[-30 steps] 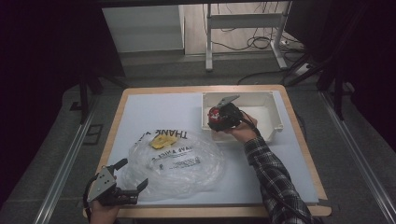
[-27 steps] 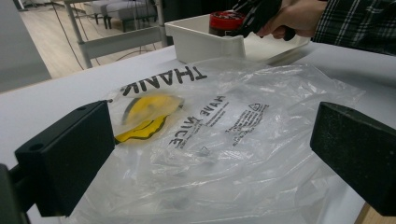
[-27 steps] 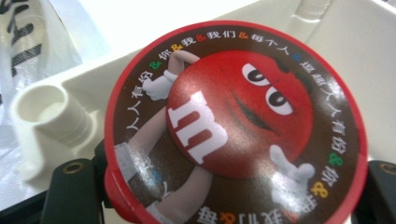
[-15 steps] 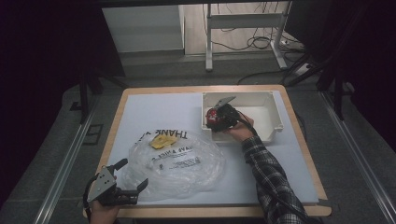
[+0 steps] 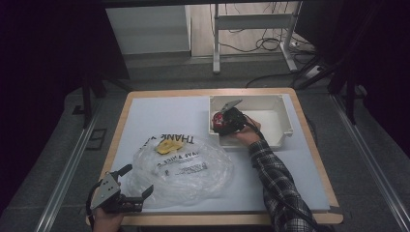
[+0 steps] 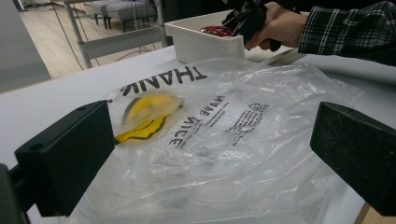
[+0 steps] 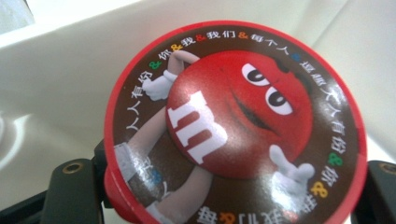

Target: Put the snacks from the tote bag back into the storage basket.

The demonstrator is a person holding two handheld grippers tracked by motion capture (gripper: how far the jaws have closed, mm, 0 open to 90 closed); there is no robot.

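We see a thin, clear plastic bag (image 5: 186,169), crinkled and glossy, lying on the matt pale sheet of the worktop (image 5: 159,113), whose rim looks like light wood. Beyond the bag stands a white tray (image 5: 283,116) of smooth, hard plastic. Inside the tray, a round red lid (image 7: 233,126) shines with a glossy printed face. The left tongs (image 6: 210,154) show matt black blocks. The sleeve (image 5: 278,186) is checked cloth.

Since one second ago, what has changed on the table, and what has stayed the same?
Almost nothing visibly changed. The right gripper stays in the white bin, its fingers on either side of the red M&M's container; it may have shifted very slightly. The left gripper stays open at the near edge of the clear plastic bag, which lies as before.
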